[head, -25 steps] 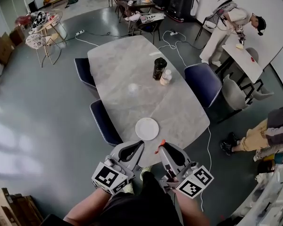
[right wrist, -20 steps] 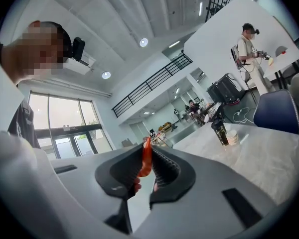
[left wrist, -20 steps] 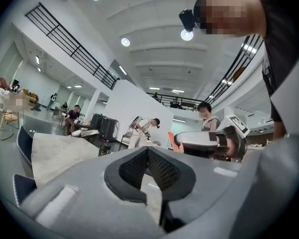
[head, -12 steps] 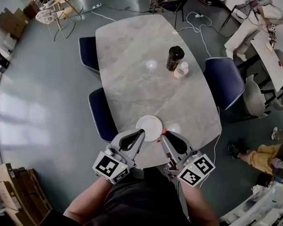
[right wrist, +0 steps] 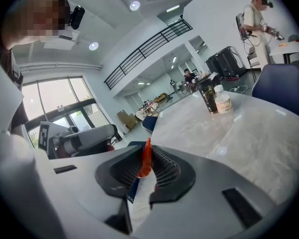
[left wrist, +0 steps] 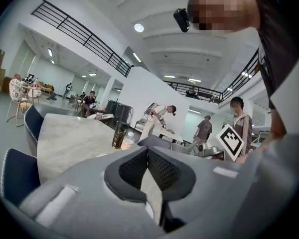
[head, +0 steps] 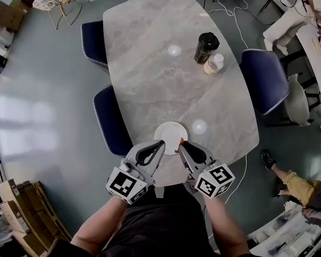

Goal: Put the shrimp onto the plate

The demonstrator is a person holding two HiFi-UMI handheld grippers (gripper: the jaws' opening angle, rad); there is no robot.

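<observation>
**Shrimp in the right tool, next to the plate**

The left tool [head: 160, 143] is squeezed shut. Its two jaws touch at the tips and there is nothing between them. It points at the near left edge of the white plate [head: 168, 128]. The plate sits on the gray stone counter [head: 144, 68], close to the near edge. The right tool [head: 181, 143] is clamped on the orange shrimp [right wrist: 146, 158]. The shrimp sticks up past the jaw tips, right at the near right edge of the plate. I cannot tell if it touches the plate. Far off to the right on the counter, a dark cup [head: 206, 47] and a small bottle [head: 214, 63] stand side by side.
</observation>
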